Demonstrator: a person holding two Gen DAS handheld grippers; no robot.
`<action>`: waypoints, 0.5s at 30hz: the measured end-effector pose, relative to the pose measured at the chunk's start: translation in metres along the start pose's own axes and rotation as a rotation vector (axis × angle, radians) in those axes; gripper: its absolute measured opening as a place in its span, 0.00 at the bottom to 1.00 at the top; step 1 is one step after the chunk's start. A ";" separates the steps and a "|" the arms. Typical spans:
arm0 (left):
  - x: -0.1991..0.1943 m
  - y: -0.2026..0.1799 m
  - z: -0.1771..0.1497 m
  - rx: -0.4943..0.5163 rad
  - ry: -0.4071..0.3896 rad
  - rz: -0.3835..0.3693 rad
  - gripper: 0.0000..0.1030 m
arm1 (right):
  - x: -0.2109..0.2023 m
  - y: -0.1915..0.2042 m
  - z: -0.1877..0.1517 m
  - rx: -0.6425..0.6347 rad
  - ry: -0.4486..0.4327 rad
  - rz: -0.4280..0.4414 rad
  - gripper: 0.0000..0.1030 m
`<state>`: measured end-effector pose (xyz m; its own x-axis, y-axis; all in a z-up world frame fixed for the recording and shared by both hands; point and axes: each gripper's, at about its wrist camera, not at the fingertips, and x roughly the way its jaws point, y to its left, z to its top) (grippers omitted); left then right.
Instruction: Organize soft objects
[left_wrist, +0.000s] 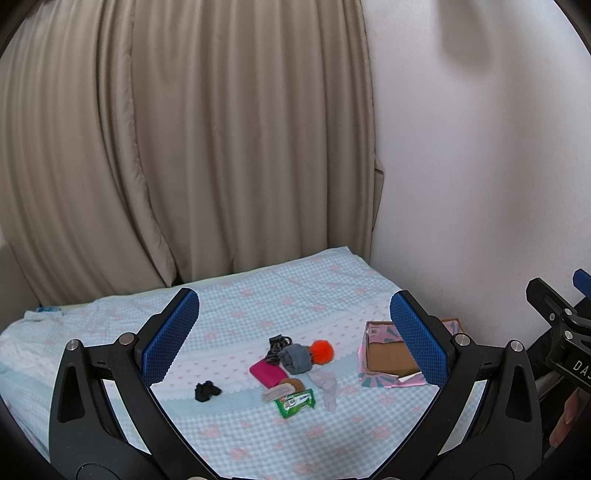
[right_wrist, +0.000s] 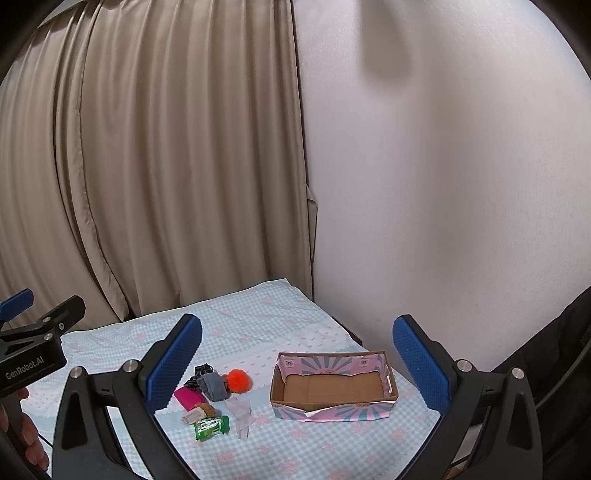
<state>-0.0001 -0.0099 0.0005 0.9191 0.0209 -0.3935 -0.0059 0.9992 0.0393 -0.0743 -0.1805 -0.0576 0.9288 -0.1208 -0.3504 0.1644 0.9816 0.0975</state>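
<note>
A small pile lies on the checked bedspread (left_wrist: 236, 435): an orange pom-pom (left_wrist: 321, 351), a grey knit piece (left_wrist: 295, 357), a black cord bundle (left_wrist: 277, 344), a magenta pouch (left_wrist: 266, 373), a brown and beige roll (left_wrist: 282, 390), a green packet (left_wrist: 295, 403), a pale grey cloth (left_wrist: 327, 386) and a small black item (left_wrist: 207, 391) apart to the left. The same pile shows in the right wrist view, with the pom-pom (right_wrist: 238, 380) and packet (right_wrist: 211, 427). An open, empty cardboard box (right_wrist: 334, 391) stands to the right. My left gripper (left_wrist: 293, 332) and right gripper (right_wrist: 297, 356) are open, empty, above the bed.
Beige curtains (left_wrist: 184, 147) hang behind the bed and a white wall (right_wrist: 443, 184) runs along its right side. The box (left_wrist: 388, 356) sits close to the wall. The other gripper shows at each view's edge (right_wrist: 33, 343).
</note>
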 end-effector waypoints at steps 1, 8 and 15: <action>0.000 0.000 0.000 0.001 0.001 0.001 1.00 | 0.000 -0.001 0.000 0.001 0.000 0.001 1.00; 0.000 -0.001 -0.001 -0.004 0.004 0.007 1.00 | 0.005 -0.004 0.001 0.007 0.001 0.015 1.00; 0.004 0.001 0.002 -0.041 0.034 0.054 1.00 | 0.019 -0.009 0.007 -0.008 0.035 0.057 1.00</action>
<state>0.0048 -0.0088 0.0009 0.9030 0.0748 -0.4231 -0.0716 0.9972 0.0234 -0.0561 -0.1927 -0.0586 0.9244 -0.0594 -0.3766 0.1088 0.9878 0.1112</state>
